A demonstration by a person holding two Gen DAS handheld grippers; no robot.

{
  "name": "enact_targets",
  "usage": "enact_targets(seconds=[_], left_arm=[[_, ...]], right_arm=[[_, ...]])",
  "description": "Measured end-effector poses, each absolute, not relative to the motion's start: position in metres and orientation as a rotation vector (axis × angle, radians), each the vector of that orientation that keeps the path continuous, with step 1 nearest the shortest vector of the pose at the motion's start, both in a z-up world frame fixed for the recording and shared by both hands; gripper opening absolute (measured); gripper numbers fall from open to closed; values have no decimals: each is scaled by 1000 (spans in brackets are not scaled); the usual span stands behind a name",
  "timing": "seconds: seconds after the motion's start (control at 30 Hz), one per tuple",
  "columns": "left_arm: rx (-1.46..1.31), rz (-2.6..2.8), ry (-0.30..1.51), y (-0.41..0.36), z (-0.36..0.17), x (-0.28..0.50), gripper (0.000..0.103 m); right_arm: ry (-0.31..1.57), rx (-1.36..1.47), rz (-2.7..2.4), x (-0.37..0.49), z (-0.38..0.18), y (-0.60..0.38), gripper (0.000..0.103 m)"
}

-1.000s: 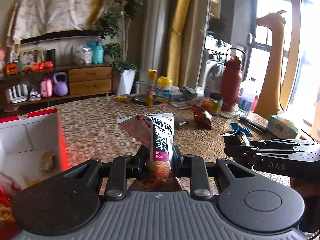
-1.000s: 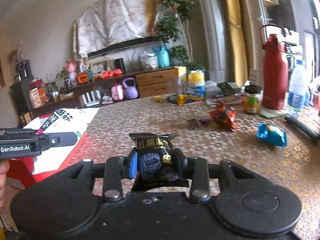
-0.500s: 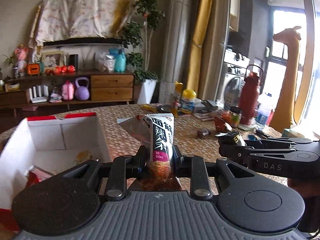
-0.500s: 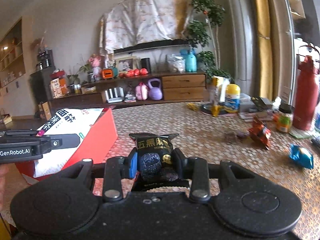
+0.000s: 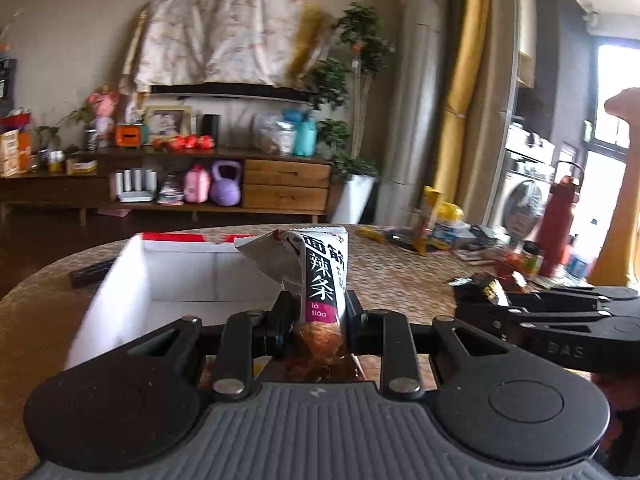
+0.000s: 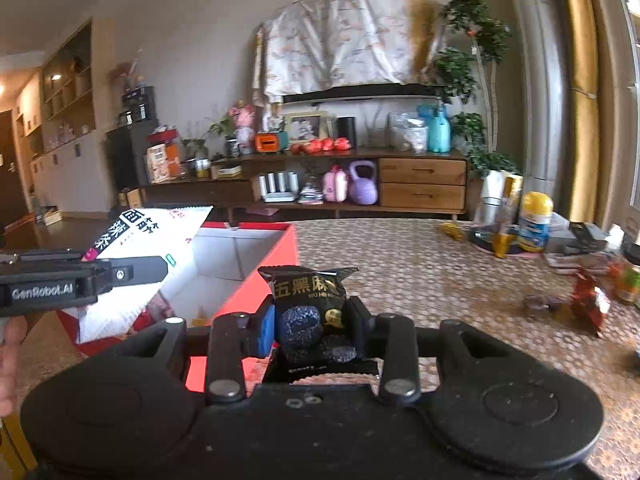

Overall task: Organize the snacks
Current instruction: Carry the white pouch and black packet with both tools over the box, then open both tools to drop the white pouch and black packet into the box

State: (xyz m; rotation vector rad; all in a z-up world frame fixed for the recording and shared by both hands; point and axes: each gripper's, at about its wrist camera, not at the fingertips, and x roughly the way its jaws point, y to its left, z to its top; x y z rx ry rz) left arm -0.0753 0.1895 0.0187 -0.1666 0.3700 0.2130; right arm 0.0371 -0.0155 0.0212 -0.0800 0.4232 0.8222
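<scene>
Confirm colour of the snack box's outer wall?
Red outside, white inside. The box shows it best in the right wrist view.

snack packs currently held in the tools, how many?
2. The left tool grips a white la tiao packet above the red box; the right tool grips a black sesame snack pack beside the box. Others lie loose on the table.
</scene>
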Motion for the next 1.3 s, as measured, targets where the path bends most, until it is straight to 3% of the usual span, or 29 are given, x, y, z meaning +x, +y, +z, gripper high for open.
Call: enact_targets(seconds=[0.67, 1.3], left_arm=[[-239, 328, 547, 305, 11, -14, 26], [-291, 322, 596, 317, -4, 7, 29]], right_arm=[[534, -108, 1010, 83, 25, 112, 35], [578, -216, 988, 94, 1, 147, 39]])
